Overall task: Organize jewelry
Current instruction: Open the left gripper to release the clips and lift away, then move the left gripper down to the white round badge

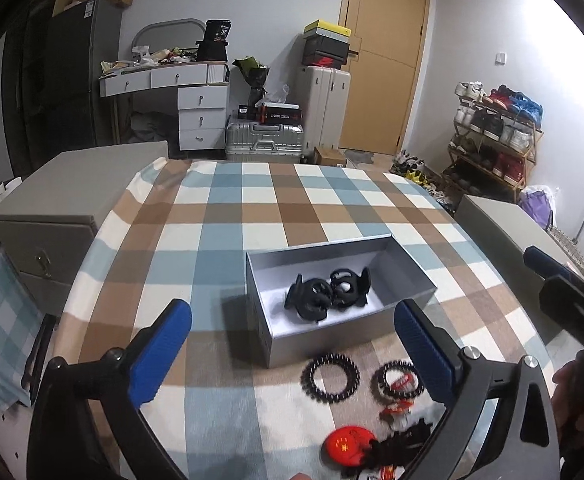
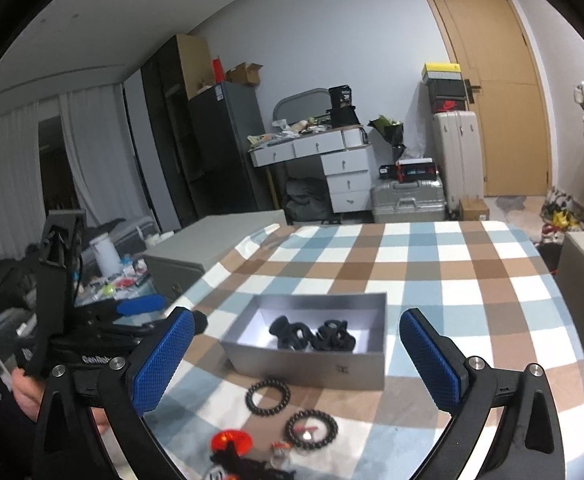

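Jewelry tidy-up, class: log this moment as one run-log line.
left gripper: open, empty | right gripper: open, empty | grey box: two black hair claws inside | two black bead bracelets on cloth, outside box

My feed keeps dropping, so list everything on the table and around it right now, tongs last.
grey box: one, open, mid-table on the checked cloth
black hair claws: two, inside the box
black beaded bracelets: two, on the cloth in front of the box; the right one rings a small red piece
red round ornament: one, near edge, beside a black tangle I cannot identify
grey cabinets: two, flanking the table
left tongs: open, empty
right tongs: open, empty
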`<action>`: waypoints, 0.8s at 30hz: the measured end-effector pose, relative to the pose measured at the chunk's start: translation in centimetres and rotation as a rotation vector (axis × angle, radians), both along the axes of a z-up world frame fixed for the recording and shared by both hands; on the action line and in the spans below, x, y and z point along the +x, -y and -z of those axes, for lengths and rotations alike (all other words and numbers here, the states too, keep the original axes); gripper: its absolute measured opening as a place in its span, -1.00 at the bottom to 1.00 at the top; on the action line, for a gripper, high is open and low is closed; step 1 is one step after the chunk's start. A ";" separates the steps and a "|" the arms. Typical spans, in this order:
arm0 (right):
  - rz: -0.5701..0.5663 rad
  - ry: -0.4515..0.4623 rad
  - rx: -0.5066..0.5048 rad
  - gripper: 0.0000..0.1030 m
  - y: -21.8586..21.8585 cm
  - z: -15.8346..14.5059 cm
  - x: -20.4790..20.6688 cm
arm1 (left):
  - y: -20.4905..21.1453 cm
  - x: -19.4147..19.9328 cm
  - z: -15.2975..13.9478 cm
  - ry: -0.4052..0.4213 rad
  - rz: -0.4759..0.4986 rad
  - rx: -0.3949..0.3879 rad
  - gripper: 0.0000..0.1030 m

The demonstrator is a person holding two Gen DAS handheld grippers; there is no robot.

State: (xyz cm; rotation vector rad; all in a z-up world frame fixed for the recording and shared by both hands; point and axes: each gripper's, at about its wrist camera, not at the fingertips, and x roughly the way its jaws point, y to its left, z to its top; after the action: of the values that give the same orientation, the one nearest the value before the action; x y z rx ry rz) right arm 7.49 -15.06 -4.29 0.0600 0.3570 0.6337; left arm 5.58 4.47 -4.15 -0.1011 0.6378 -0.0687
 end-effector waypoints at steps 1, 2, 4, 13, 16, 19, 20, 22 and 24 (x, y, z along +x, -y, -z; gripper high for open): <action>0.006 0.001 -0.015 1.00 -0.1 0.1 -0.3 | 0.1 -0.4 0.0 0.007 -0.006 0.007 0.93; 0.012 0.005 -0.026 1.00 -0.1 0.3 -0.6 | 0.3 -0.9 0.1 0.017 -0.011 0.019 0.93; 0.024 0.018 -0.045 1.00 0.0 0.6 -1.2 | 0.8 -1.6 0.3 0.023 0.003 0.042 0.97; 0.060 0.005 -0.046 1.00 0.8 2.4 -2.8 | 1.7 -3.6 3.1 -0.076 0.100 0.043 0.97; 0.095 -0.017 -0.045 1.00 1.1 3.0 -2.8 | 2.0 -4.1 4.3 -0.130 0.141 0.035 0.97; 0.115 -0.044 -0.041 1.00 1.2 3.9 -2.6 | 2.5 -4.4 5.5 -0.184 0.172 0.016 0.97; 0.120 -0.051 -0.044 1.00 1.1 4.3 -2.6 | 2.7 -4.5 5.8 -0.198 0.180 0.011 0.97; 0.120 -0.067 -0.049 1.00 1.0 4.9 -2.6 | 3.1 -4.7 6.3 -0.223 0.208 -0.004 0.97; 0.119 -0.085 -0.058 1.00 1.0 5.3 -2.6 | 3.7 -5.0 6.7 -0.250 0.242 -0.007 0.97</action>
State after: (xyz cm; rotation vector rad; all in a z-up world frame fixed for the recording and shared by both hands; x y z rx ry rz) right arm 4.87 -16.09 -9.60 0.0527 0.4505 0.5034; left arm 0.58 0.78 -10.81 -0.0390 0.8979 -0.2950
